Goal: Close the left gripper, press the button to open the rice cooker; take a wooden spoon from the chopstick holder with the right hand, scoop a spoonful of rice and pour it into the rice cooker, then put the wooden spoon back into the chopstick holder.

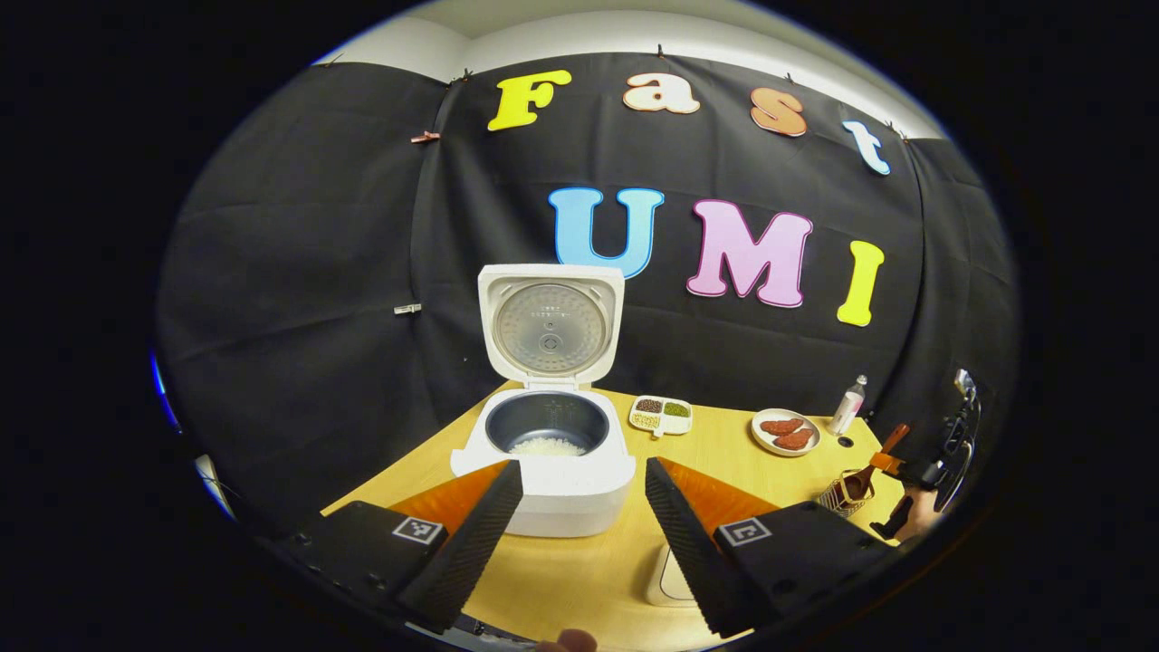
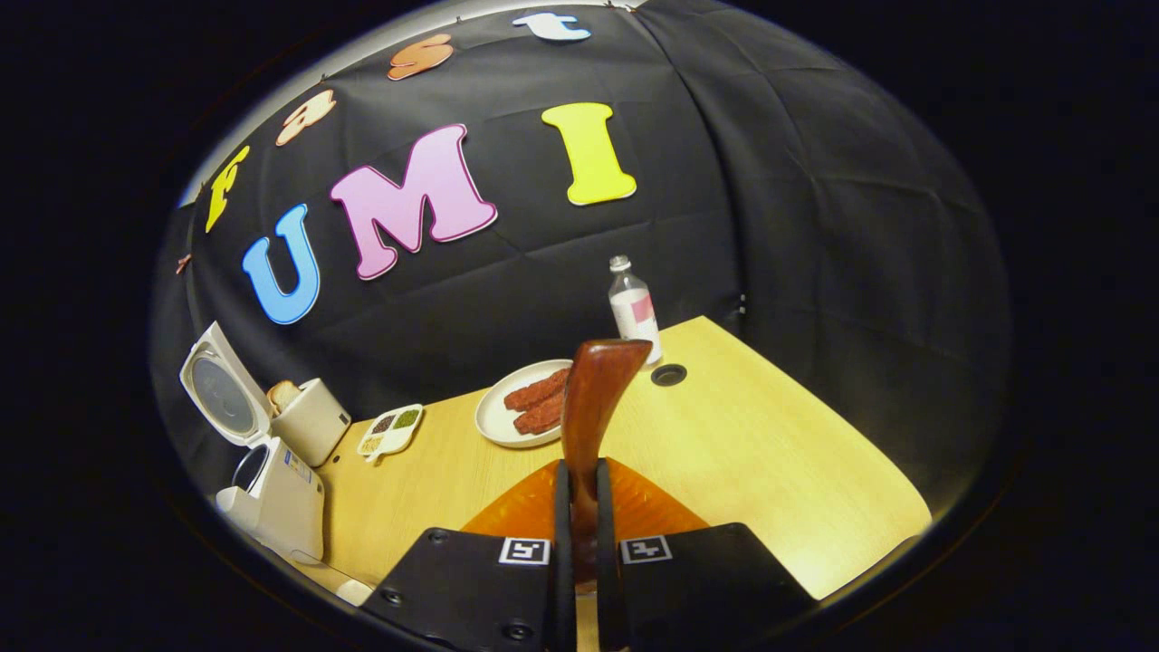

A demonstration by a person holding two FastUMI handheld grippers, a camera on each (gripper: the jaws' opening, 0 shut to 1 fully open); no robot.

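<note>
One rice cooker (image 1: 548,453) at centre frame, lid up. One divided snack tray (image 1: 661,416) just right of it, one plate (image 1: 786,432) carrying two reddish pieces, one bottle (image 1: 847,405) far right, one toaster (image 2: 310,420), one wooden spoon (image 2: 593,407), two grippers.

The worktop (image 2: 770,453) was pale, smooth wood. The rice cooker (image 1: 552,480) beside it looked glossy plastic, its lid lined with dull metal; the spoon (image 2: 593,398) was polished wood.

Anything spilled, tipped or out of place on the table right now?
Nothing stands out. The rice cooker stands upright, lid up, rice inside; no grains show on the table. The right gripper holds the wooden spoon firmly.
</note>
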